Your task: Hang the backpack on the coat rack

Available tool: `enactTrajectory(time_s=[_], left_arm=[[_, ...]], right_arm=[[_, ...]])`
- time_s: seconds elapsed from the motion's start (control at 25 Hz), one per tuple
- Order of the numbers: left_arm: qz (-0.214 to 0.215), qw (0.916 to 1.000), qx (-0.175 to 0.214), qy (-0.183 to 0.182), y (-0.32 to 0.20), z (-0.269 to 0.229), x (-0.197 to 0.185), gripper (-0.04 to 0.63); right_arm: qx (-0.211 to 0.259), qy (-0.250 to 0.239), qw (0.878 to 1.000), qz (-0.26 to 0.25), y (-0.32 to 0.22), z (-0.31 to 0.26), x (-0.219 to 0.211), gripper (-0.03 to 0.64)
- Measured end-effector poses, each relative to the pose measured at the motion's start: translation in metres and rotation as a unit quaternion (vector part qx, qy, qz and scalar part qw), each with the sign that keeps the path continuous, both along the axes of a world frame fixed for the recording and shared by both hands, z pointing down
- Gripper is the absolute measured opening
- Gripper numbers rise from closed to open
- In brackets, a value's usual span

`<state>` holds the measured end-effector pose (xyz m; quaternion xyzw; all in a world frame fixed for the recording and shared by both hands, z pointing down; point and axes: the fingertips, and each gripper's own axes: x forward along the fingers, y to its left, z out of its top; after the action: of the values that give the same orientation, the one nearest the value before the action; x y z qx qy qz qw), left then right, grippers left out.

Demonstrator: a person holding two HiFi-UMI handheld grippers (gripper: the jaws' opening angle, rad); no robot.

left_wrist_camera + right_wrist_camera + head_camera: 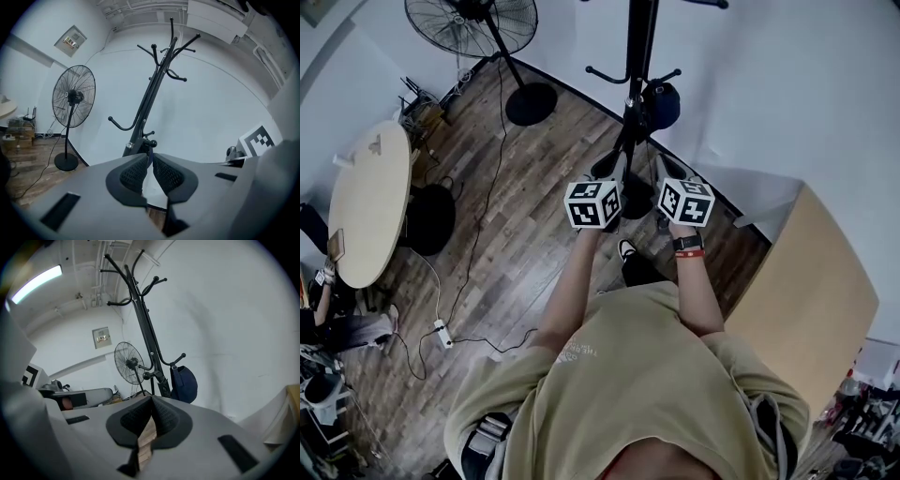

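Observation:
A black coat rack (pixel 636 56) stands by the white wall in front of me. A dark blue backpack (pixel 662 103) hangs by its strap from one of the rack's lower hooks, on the right of the pole. It shows as a rounded blue bag (pixel 184 383) in the right gripper view. The rack (pixel 150 93) fills the left gripper view, where the jaws hide the bag. My left gripper (pixel 617 169) and right gripper (pixel 665 169) are held side by side just short of the rack, below the bag. Both sets of jaws are shut with nothing between them.
A standing fan (pixel 473 23) is left of the rack, its round base (pixel 532 103) on the wooden floor. A round table (pixel 367 202) is at far left and a wooden cabinet top (pixel 811 300) at right. Cables and a power strip (pixel 442 333) lie on the floor.

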<state>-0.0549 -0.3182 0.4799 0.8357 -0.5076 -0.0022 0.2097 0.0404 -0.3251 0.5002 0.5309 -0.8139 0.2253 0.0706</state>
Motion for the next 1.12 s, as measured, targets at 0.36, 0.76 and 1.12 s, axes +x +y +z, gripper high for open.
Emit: enactTrajectory(time_s=[0.36,0.76,1.12], left_arm=[[-0.028,0.9968,0.066,-0.036,0.037,-0.055,-0.025,0.04],[-0.075,0.985,0.135,-0.078,0.066,-0.088,-0.048,0.027],[-0.054,0.9862,0.136,-0.077,0.071,-0.084,-0.041,0.025]], right_arm=[[0.071,0.006,0.997,-0.002,0.036,-0.057,-0.015,0.017],[0.119,0.015,0.992,0.027,0.062,-0.088,-0.011,0.017],[0.131,0.026,0.99,0.036,0.071,-0.089,-0.009,0.016]])
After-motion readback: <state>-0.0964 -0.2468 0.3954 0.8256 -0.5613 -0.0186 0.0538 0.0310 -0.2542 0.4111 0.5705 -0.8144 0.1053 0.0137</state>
